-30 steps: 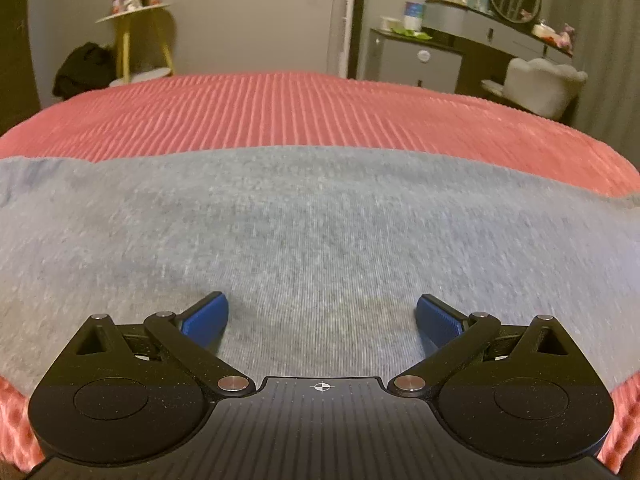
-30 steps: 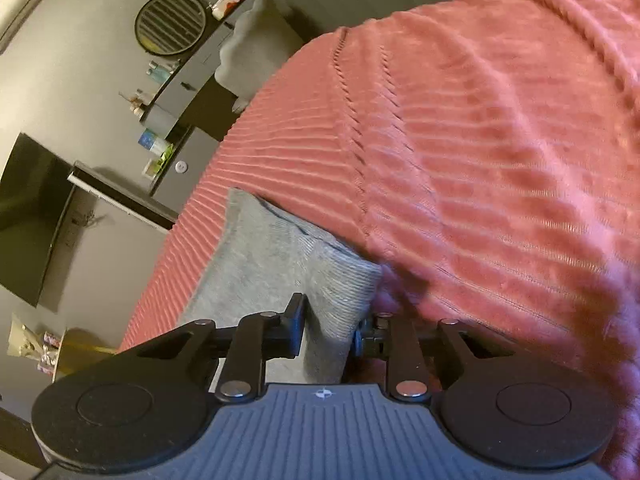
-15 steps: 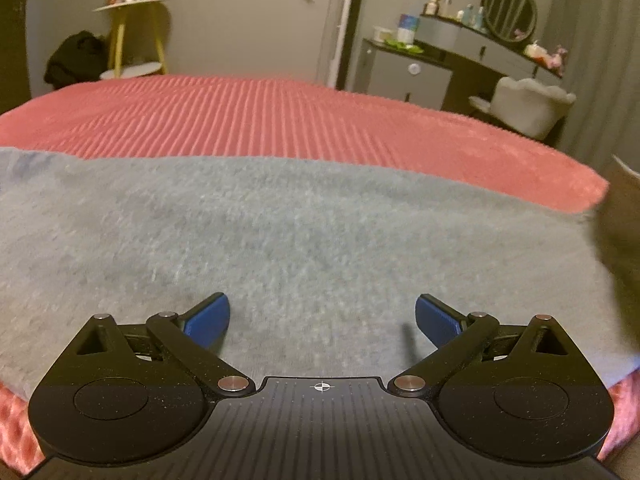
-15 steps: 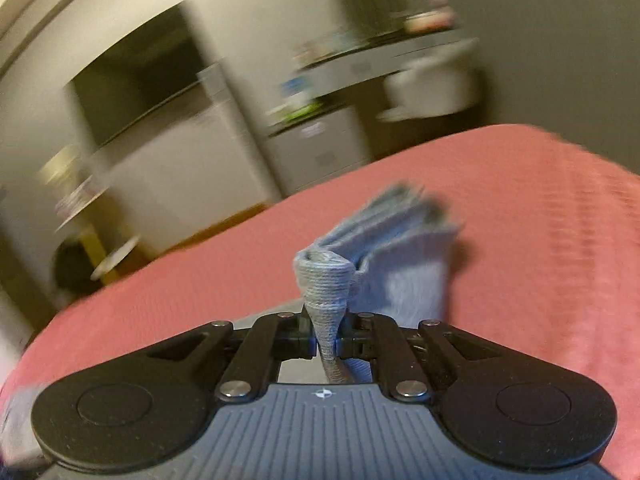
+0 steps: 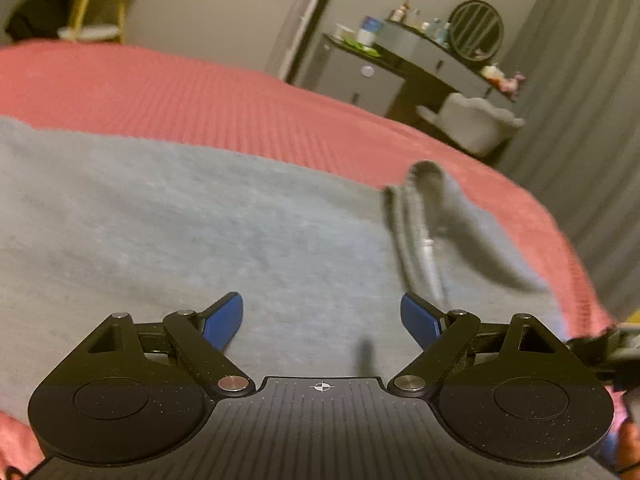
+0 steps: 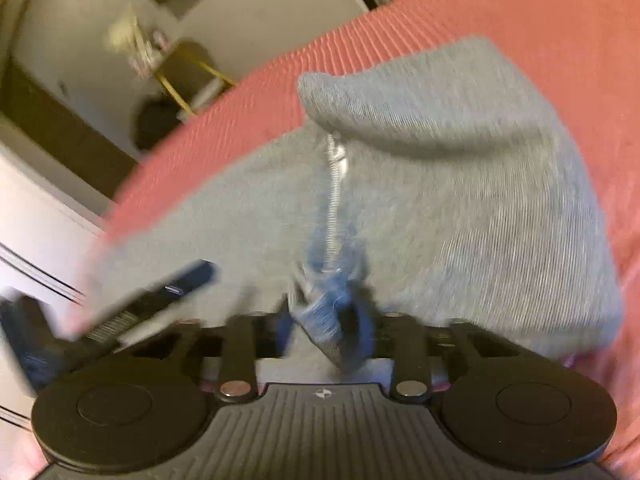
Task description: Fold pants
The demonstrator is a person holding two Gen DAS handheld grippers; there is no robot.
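Note:
Grey pants (image 5: 200,216) lie spread across the red bedspread (image 5: 200,92). My left gripper (image 5: 322,312) hovers low over them, its blue fingers (image 5: 228,312) wide apart and closing, with only flat cloth below. A folded-over end of the pants (image 5: 428,208) with a pale cord (image 5: 430,256) lies on the right. In the blurred right wrist view, my right gripper (image 6: 326,320) is opening; a bunch of grey cloth (image 6: 328,308) sits loose between its fingers, with the cord (image 6: 334,200) and the folded grey flap (image 6: 460,160) beyond. The left gripper's finger (image 6: 196,274) shows at its left.
Past the bed's far edge stand a grey dresser (image 5: 360,76) with bottles and a round mirror (image 5: 476,30), a pale chair (image 5: 472,124), grey curtains (image 5: 580,100) and a yellow stand (image 5: 100,4). A hand (image 5: 628,444) shows at the lower right.
The right gripper carried the pants' end from the bed's far side over onto the spread pants near the left gripper, and its jaws parted. The left gripper tilted and narrowed slightly.

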